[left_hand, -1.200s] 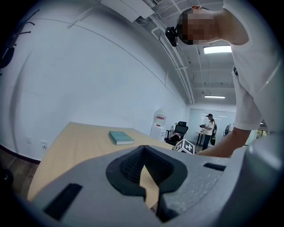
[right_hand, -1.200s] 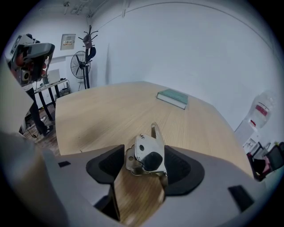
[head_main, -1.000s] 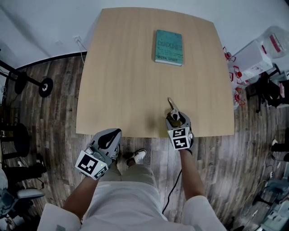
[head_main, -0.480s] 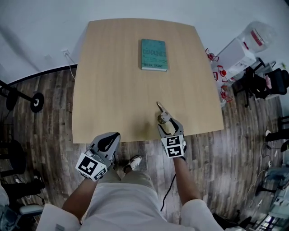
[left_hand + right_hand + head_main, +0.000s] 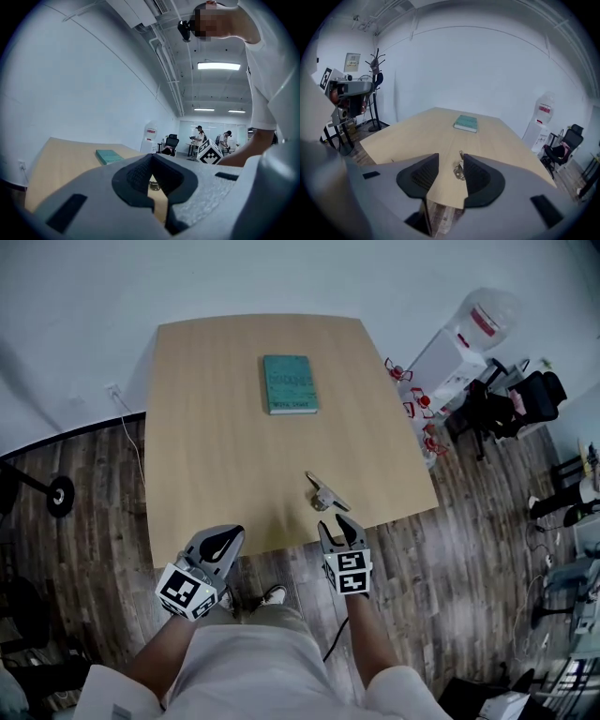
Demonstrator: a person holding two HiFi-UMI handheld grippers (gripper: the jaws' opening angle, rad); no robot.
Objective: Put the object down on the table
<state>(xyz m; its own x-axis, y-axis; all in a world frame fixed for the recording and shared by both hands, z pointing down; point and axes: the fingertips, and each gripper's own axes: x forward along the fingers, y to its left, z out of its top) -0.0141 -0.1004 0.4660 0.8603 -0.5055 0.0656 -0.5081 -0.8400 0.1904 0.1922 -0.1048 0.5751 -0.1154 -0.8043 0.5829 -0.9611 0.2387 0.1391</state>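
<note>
Your right gripper (image 5: pixel 339 527), lower centre, is closing empty; the object (image 5: pixel 323 494) lies on the surface (image 5: pixel 206 427) just beyond. Left gripper (image 5: pixel 225 540) closed.

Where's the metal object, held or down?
Down: the metal object lies on the table beyond the right gripper, whose empty fingers are closing.

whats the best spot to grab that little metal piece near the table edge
Likely the raised, chunky middle of the metal piece, from above, pinching across its narrow width. It lies flat on the table, and its thin strip sits too low to catch easily.
</note>
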